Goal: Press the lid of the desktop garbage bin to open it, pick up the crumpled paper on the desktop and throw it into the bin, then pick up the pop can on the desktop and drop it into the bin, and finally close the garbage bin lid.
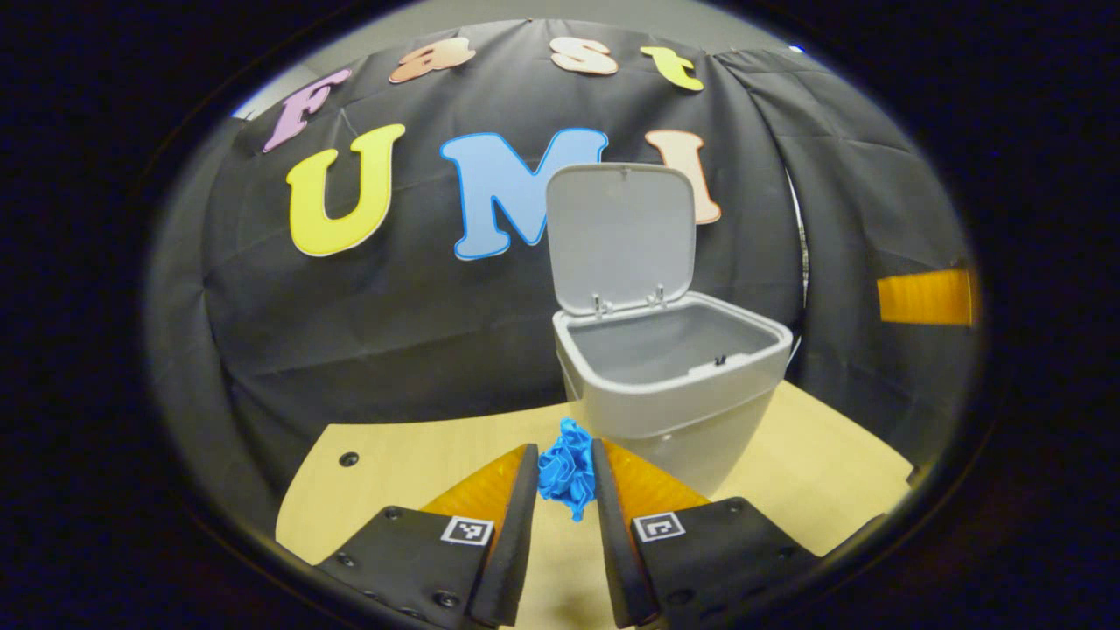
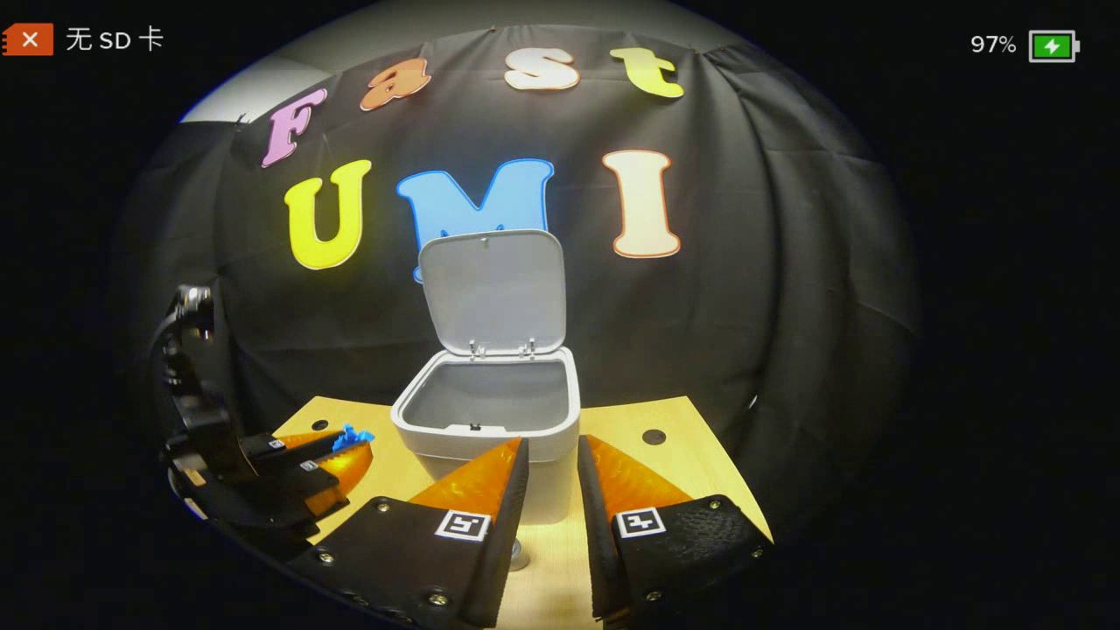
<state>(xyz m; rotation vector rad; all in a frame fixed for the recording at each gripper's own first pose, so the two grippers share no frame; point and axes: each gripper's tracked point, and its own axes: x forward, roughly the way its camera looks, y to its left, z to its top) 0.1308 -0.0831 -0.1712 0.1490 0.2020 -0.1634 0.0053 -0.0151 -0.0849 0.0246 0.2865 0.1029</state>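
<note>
Blue crumpled paper pinched in left gripper, lower centre. Bin behind, lid up. Right gripper parted, empty.

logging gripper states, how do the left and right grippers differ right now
The left gripper is shut on the blue crumpled paper; the right gripper holds nothing between its fingers. The left gripper sits to the left of the bin; the right faces the bin's front. Both point toward the bin, whose lid stands open.
</note>
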